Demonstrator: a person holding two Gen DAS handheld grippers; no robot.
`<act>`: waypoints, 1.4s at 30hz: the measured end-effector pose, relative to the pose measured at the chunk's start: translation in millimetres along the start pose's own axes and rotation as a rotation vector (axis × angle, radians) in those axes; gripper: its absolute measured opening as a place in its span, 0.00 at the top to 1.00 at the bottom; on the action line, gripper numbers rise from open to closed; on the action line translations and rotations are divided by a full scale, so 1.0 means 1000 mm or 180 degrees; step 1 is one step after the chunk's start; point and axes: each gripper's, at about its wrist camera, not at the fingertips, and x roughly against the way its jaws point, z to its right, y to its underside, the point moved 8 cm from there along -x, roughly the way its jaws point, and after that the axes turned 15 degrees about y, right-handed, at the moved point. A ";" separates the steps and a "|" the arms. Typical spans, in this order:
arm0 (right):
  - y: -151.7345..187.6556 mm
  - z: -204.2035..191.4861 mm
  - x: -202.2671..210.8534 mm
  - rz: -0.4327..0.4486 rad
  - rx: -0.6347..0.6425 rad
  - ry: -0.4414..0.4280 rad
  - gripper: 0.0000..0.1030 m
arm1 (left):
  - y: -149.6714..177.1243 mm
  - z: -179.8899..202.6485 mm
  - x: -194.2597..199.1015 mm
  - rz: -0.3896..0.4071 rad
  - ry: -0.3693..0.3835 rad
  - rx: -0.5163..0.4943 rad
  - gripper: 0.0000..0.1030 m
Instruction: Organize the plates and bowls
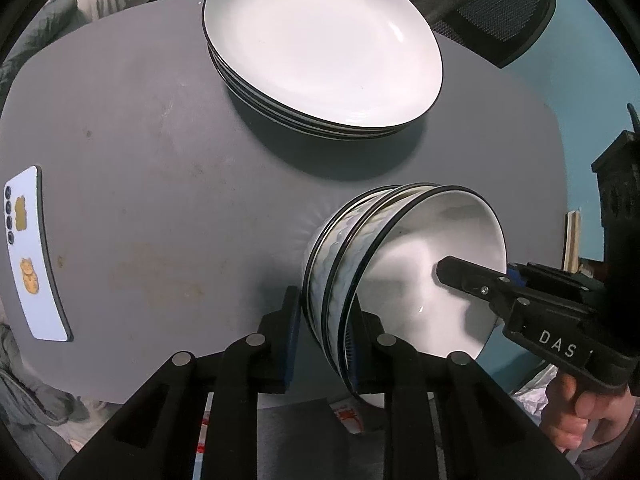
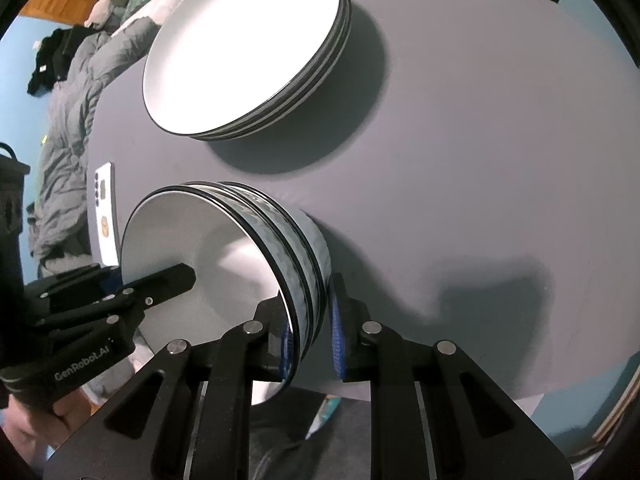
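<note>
A stack of nested white bowls with black rims point(image 1: 404, 264) is held tilted above the near edge of the grey table point(image 1: 160, 200). My left gripper point(image 1: 326, 344) is shut on the stack's rims, one finger outside and one inside. My right gripper point(image 2: 310, 338) is shut on the opposite side of the same bowl stack point(image 2: 224, 256); its inner finger shows inside the top bowl in the left wrist view point(image 1: 460, 276). A stack of white black-rimmed plates point(image 1: 320, 40) rests at the far side of the table, also seen in the right wrist view point(image 2: 244, 40).
A white phone point(image 1: 34, 252) lies face down at the table's left edge, also in the right wrist view point(image 2: 106, 216). A black mesh chair point(image 1: 504, 4) stands behind the table. Grey jackets point(image 2: 72, 120) lie beside the table. Bare table stretches to the right point(image 2: 480, 160).
</note>
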 end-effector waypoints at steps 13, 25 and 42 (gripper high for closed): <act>0.000 -0.008 -0.008 0.0125 -0.0115 -0.0033 0.82 | -0.003 -0.003 -0.009 -0.0004 0.0160 -0.0038 0.78; 0.001 -0.004 -0.004 0.0193 -0.0215 0.0011 0.81 | 0.004 -0.006 -0.002 0.0138 0.0023 -0.0141 0.78; -0.007 -0.024 0.020 0.0164 -0.0112 -0.0036 0.83 | -0.006 -0.002 0.042 0.0233 -0.0035 -0.0054 0.78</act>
